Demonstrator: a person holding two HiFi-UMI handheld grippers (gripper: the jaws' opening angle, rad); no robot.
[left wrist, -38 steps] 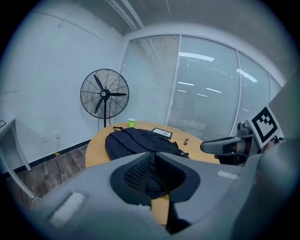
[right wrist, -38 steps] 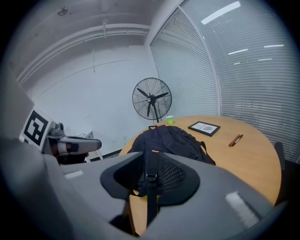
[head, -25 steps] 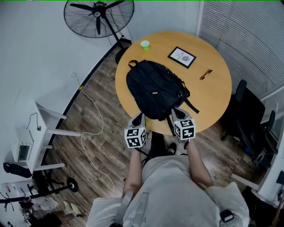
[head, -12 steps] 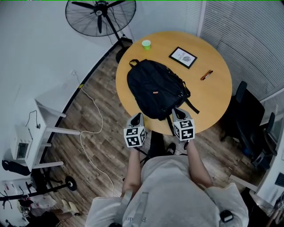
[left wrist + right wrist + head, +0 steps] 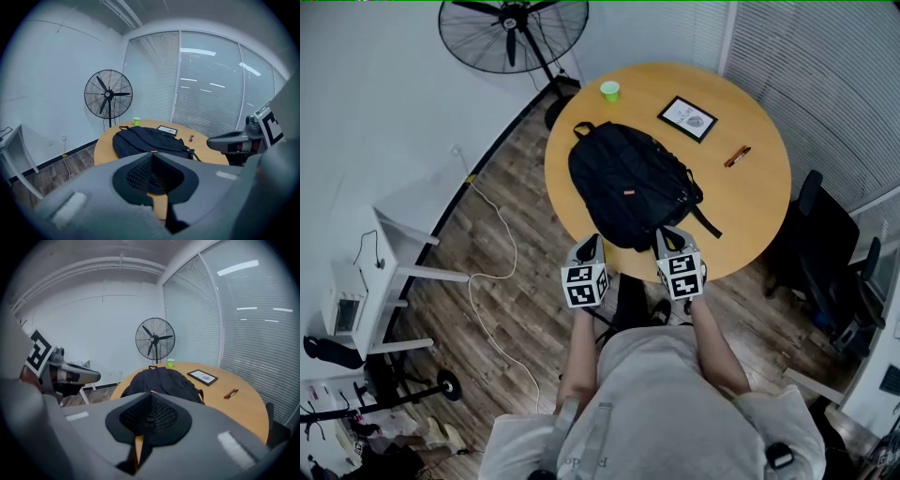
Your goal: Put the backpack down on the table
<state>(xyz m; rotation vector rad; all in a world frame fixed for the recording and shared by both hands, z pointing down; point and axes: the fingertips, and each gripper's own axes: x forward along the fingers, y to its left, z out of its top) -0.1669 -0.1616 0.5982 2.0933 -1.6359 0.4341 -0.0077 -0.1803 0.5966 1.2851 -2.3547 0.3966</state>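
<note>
A black backpack [image 5: 628, 183] lies flat on the round wooden table [image 5: 750, 202], its top handle pointing away from me. Both grippers hover at the table's near edge, just short of the backpack's bottom end. My left gripper [image 5: 592, 243] is shut with nothing in it. My right gripper [image 5: 668, 234] is shut and empty as well, beside a loose strap. In the left gripper view the backpack [image 5: 145, 140] lies beyond the closed jaws [image 5: 151, 154]. The right gripper view shows the backpack [image 5: 161, 379] past its closed jaws [image 5: 151, 393].
On the table's far side are a green cup [image 5: 609, 91], a framed picture [image 5: 686, 119] and a pen [image 5: 734, 157]. A standing fan [image 5: 511, 33] is behind the table, a dark chair [image 5: 825, 253] to the right, a white desk [image 5: 398, 272] to the left.
The right gripper has rolled a little about its own axis, so its marker cube shows a different tilt. The left gripper and the backpack have kept still.
</note>
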